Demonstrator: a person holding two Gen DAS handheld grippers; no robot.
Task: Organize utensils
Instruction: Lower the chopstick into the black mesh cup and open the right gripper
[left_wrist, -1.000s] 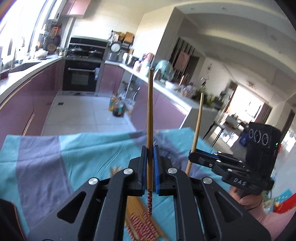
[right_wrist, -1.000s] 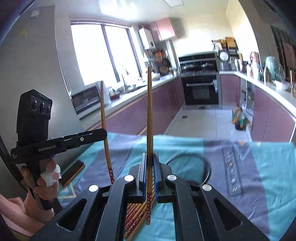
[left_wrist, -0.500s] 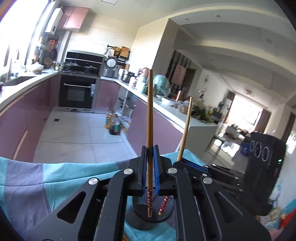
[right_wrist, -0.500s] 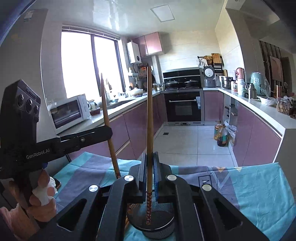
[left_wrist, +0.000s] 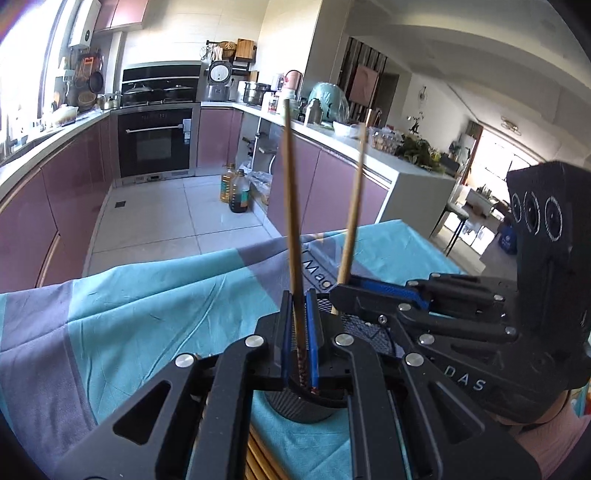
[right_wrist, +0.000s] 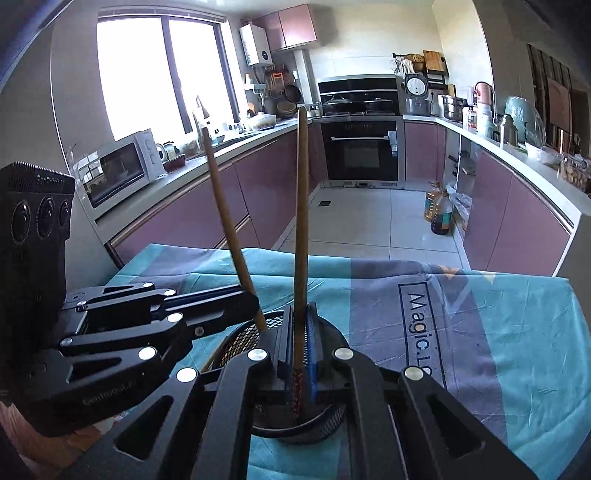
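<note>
Only in the left wrist view: a loose bundle of brown wooden chopsticks (left_wrist: 258, 458) lying flat on the teal-and-grey tablecloth (left_wrist: 147, 314), on the near side of the holder and partly hidden under the tool body. Also a hand (left_wrist: 543, 439) behind the right gripper (left_wrist: 338, 291), which comes in from the right.

Only in the right wrist view: the open mouth and inner mesh wall of the round black mesh holder (right_wrist: 240, 339). Likewise the left gripper (right_wrist: 255, 302) side-on, with its stick's lower end reaching down over that mouth.

Counted: two grippers, two upright chopsticks, one holder, one cloth. One flat bundle, its sticks too hidden to count.

Left gripper: jaws opening from a narrow gap, blue pads on either side of the left chopstick (left_wrist: 291, 203). Slim brown wood, red-patterned lower end, leaning slightly left at the top, patterned end down inside the holder's rim.

Right gripper: jaws nearly together, pinched on the right chopstick (right_wrist: 301, 221), same brown wood and same red pattern. Close to upright, lower end also down inside the holder.

Both sticks just beside each other over the holder, apart at the tips. Holder standing on the cloth, well back from the tabletop's far edge and from its right edge.
</note>
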